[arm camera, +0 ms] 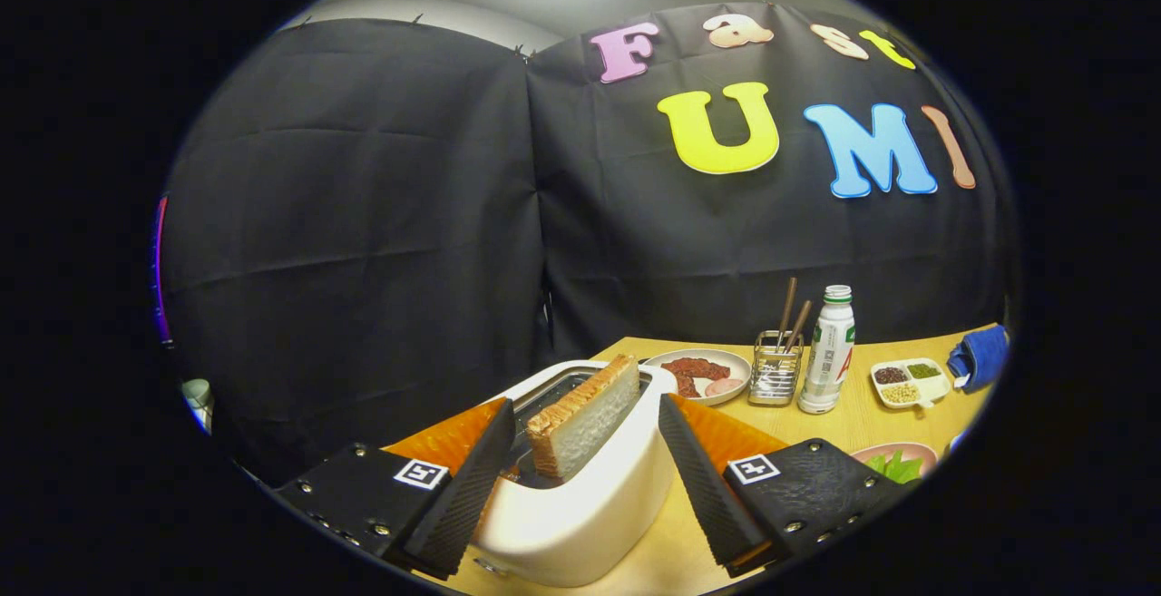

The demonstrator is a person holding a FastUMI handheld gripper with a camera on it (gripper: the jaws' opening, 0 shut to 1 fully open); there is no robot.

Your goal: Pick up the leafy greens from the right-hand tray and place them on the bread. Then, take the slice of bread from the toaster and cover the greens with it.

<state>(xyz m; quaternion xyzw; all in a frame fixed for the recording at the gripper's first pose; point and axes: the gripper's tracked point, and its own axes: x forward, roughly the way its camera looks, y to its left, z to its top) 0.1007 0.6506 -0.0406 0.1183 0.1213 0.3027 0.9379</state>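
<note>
While you hover: 
Gripper [580, 460]: spread wide, straddling the toaster [580, 505].
Bread slice [580, 419]: upright between your fingers, ungripped.
Greens [893, 466]: just right of your right finger.

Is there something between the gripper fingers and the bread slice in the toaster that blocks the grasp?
Nothing visible blocks it. The gripper is open, with one finger on each side of the white toaster. The bread slice stands out of the slot between the fingers, and only air lies between its upper part and them.
</note>
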